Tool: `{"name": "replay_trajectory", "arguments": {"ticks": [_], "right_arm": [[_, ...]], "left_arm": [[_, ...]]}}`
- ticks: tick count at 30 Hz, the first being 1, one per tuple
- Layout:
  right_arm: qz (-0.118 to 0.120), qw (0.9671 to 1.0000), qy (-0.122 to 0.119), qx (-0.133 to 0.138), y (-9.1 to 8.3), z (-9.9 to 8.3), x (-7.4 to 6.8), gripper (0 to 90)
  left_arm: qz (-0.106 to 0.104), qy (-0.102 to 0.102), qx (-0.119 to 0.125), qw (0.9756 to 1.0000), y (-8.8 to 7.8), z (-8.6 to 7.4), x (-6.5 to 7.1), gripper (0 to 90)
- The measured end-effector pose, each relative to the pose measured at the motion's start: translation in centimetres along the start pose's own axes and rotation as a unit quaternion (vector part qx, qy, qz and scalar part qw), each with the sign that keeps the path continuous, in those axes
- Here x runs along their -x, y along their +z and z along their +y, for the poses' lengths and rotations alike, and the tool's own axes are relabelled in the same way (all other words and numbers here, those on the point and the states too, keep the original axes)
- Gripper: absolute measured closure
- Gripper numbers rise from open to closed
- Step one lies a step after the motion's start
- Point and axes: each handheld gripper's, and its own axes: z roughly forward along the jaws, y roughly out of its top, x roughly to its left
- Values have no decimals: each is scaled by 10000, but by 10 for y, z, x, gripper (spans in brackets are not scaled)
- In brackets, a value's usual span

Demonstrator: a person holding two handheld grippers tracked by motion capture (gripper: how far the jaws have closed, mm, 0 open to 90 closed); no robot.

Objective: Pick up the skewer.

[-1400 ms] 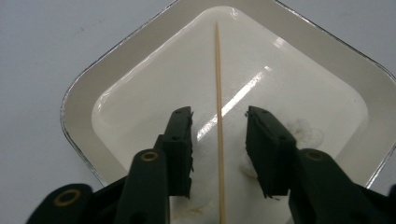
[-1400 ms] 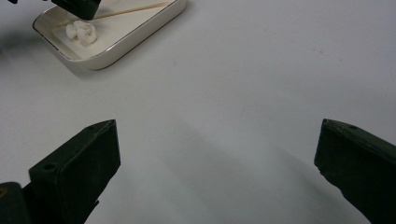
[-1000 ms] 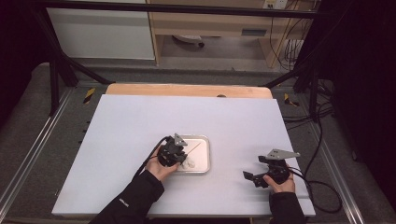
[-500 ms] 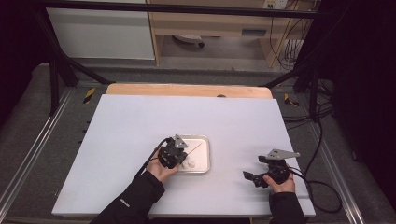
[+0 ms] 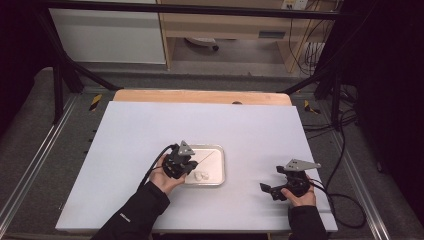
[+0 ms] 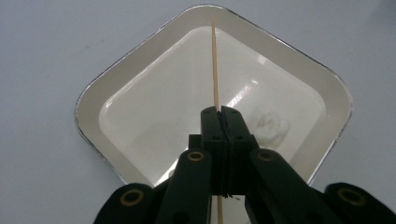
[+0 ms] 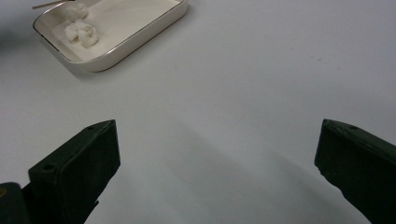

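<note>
Left jaws have just closed on the skewer; hands and tray sit where they were a second ago.

The left gripper (image 5: 187,167) has drawn its jaws together since the earlier frames, and in the left gripper view they are clenched on a thin wooden skewer (image 6: 215,65), which runs from between the pads toward twelve o'clock, over the tray's floor and across its far rim. The shallow metal tray (image 5: 220,167) lies on the white table (image 5: 130,130) a little toward six o'clock from its middle. The left gripper hangs over the tray's nine o'clock edge. A white crumpled lump (image 5: 201,175) lies in the tray just beside the gripper, at its four o'clock. The right gripper (image 5: 272,189) rests near the table's five o'clock corner, well apart from the tray, its jaws spread wide with nothing between them.
</note>
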Motion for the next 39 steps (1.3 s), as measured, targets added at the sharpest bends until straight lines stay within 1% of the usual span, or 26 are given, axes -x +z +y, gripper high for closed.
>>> {"name": "replay_trajectory", "arguments": {"ticks": [9,11,13,14,15,16,18,19,20,21,22,24,26,27,28,29,30,31,32,33,34,35,36,37,38,39], "right_arm": [[-212,9989,-397,91,1,12,-12,6],[-288,9978,-603,7,2,17,-18,6],[-287,9973,-672,2,3,19,-19,7],[-291,9967,-753,-12,3,20,-21,8],[-345,9948,-960,-51,4,24,-28,8],[-345,9948,-960,-51,4,24,-28,8],[-364,9912,-1271,-116,4,27,-36,9],[-364,9912,-1271,-116,4,27,-36,9],[-393,9893,-1397,-162,3,28,-39,12],[-432,9851,-1650,-219,3,29,-46,14],[-432,9851,-1650,-219,3,29,-46,14],[-464,9787,-1969,-348,3,33,-55,20],[-463,9751,-2133,-405,4,35,-60,25],[-463,9751,-2133,-405,4,35,-60,25],[-455,9728,-2235,-411,4,37,-63,26],[-460,9676,-2443,-434,4,39,-69,34],[-460,9676,-2443,-434,4,39,-69,34],[-503,9616,-2657,-474,5,41,-75,43],[-503,9616,-2657,-474,5,41,-75,43],[-522,9551,-2873,-498,5,44,-81,52],[-522,9551,-2873,-498,5,44,-81,52],[-560,9494,-3044,-526,6,47,-85,64],[-560,9494,-3044,-526,6,47,-85,64],[-591,9427,-3235,-562,6,49,-90,75],[-591,9427,-3235,-562,6,49,-90,75],[-597,9398,-3315,-569,7,50,-91,81]], "left_arm": [[-145,132,-140,9997,-24,-1,-1,891],[-175,155,-169,9996,-28,-1,0,891],[-202,178,-192,9995,-30,0,1,891],[-208,199,-221,9993,-31,0,1,891],[-225,218,-238,9992,-32,1,2,891],[-243,218,-248,9992,-32,1,3,891],[-266,260,-302,9989,-33,3,4,891],[-280,267,-319,9987,-33,4,5,891],[-294,302,-347,9985,-34,5,6,891],[-308,313,-361,9984,-34,7,8,891],[-320,333,-372,9982,-34,8,10,891],[-359,407,-416,9977,-33,12,14,891],[-394,506,-457,9969,-33,15,19,891],[-415,554,-472,9965,-32,17,21,891],[-432,595,-492,9961,-32,19,25,891],[-450,640,-521,9956,-31,21,26,891],[-466,673,-540,9952,-31,22,29,891],[-486,698,-560,9948,-30,24,31,891],[-503,727,-577,9944,-29,26,33,891],[-531,751,-591,9940,-28,28,36,891],[-548,779,-614,9936,-27,30,38,891],[-563,808,-644,9930,-25,32,41,891],[-584,850,-688,9923,-24,35,43,891],[-604,878,-707,9918,-23,37,45,891],[-630,907,-735,9912,-22,40,48,891],[-642,940,-750,9907,-22,43,51,891]]}}
